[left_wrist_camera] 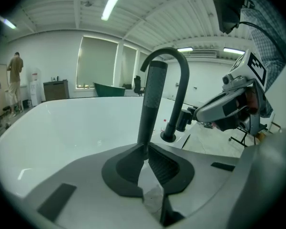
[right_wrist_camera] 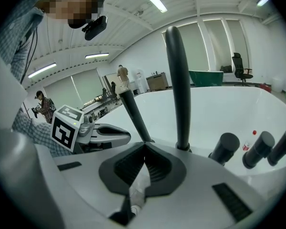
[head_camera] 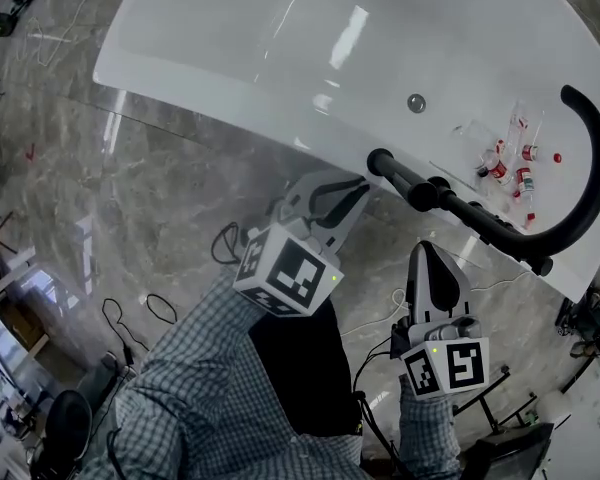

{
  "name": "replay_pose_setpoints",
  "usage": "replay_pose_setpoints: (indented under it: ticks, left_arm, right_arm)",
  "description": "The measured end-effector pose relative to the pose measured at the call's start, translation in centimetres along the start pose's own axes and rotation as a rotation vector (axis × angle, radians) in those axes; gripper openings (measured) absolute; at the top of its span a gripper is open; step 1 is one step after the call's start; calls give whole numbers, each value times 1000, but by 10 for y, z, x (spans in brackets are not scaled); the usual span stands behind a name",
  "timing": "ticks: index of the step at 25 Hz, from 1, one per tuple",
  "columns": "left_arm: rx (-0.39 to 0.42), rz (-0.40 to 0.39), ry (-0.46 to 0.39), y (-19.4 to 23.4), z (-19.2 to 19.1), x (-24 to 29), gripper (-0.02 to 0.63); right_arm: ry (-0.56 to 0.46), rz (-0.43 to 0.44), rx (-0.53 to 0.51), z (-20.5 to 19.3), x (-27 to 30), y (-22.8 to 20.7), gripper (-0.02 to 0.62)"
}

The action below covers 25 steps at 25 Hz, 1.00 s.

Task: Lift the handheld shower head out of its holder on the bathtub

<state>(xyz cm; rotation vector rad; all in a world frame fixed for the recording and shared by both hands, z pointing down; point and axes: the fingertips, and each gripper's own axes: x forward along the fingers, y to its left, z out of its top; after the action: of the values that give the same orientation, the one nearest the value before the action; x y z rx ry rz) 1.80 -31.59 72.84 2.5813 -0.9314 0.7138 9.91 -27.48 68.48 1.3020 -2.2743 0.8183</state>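
Two tongs, left tongs (head_camera: 363, 185) and right tongs (head_camera: 427, 254), are shut and empty near the bathtub (head_camera: 200, 83) rim; we judge no grasp is begun, since the handheld shower head (head_camera: 400, 176) is seated on that rim, untouched.

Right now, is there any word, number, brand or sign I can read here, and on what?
No readable words or numbers anywhere.
Cube on left tool: black-and-white square patterns, no letters.
Cube on right tool: the same.
Red-capped bottles in bathtub: labels too small to read.
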Motion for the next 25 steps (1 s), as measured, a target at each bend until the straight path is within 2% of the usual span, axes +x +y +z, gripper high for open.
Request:
replay_pose_setpoints:
  ticks: [3,7,13,25]
  left_arm:
    - [25,-8,9,0,-7,12,13]
    - [63,-42,46,-1,-18,26,59]
    - [114,-37,88,3,-28,43,121]
    - [138,-32,69,3,-18,68,123]
  right_arm:
    - [4,-11,17,-7,5,-9,15]
    - [17,-11,32,-16,11,-16,15]
    - [32,-7,48,-26,15,-22,15]
    - [22,-18,131,-35,8,-36,15]
